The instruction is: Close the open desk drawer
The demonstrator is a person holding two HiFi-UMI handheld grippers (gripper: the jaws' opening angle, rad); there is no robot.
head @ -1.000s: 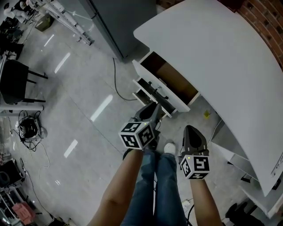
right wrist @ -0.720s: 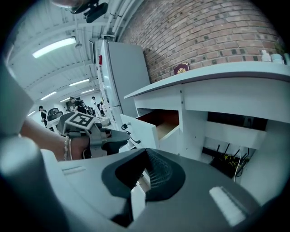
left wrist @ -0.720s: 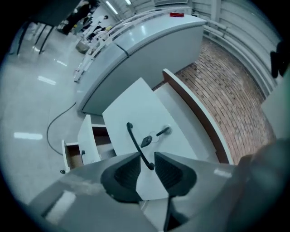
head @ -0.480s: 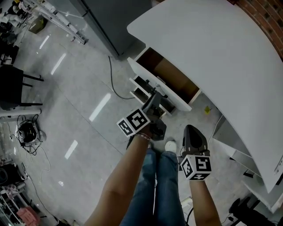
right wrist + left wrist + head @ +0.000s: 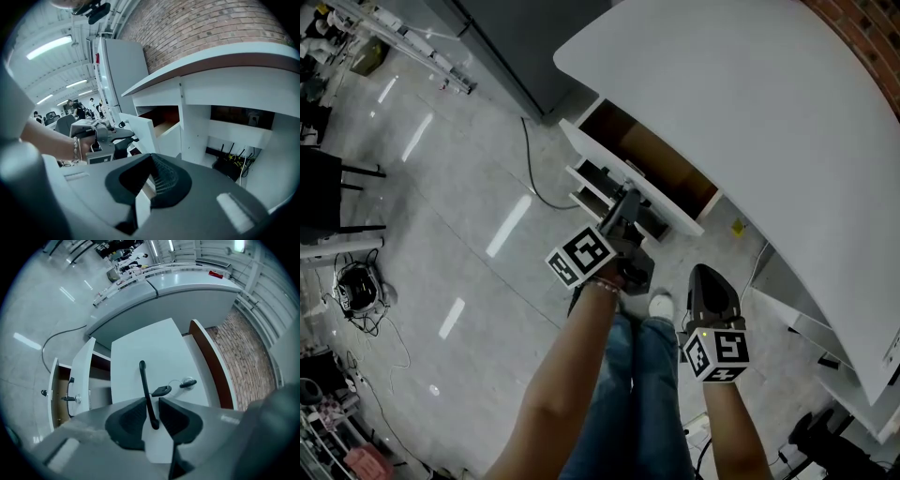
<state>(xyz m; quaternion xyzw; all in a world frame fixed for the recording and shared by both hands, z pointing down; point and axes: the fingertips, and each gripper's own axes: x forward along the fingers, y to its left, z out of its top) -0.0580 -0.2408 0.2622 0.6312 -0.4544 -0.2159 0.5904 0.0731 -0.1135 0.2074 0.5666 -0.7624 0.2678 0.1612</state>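
The white desk (image 5: 750,103) has its top drawer (image 5: 661,164) pulled out, brown inside showing. Its white front (image 5: 150,352) carries a black bar handle (image 5: 145,385) and a key in a lock (image 5: 187,383). My left gripper (image 5: 628,202) is at that front; in the left gripper view (image 5: 152,420) the handle's end lies between the jaws, which have just been closing, with a slit still showing beside the bar. My right gripper (image 5: 710,274) hangs back by the legs, its tips together (image 5: 149,161) on nothing. The right gripper view shows the drawer (image 5: 161,127) side-on.
Two lower drawers (image 5: 592,192) also stand ajar, one with a key (image 5: 70,398). A black cable (image 5: 534,178) runs over the floor left of the desk. A grey cabinet (image 5: 525,37) stands behind, a dark chair (image 5: 328,187) far left. Cables (image 5: 229,164) sit under the desk.
My left gripper has rolled and moved forward and down to the drawer front, so the handle now lies between its jaws. The right gripper has stayed put.
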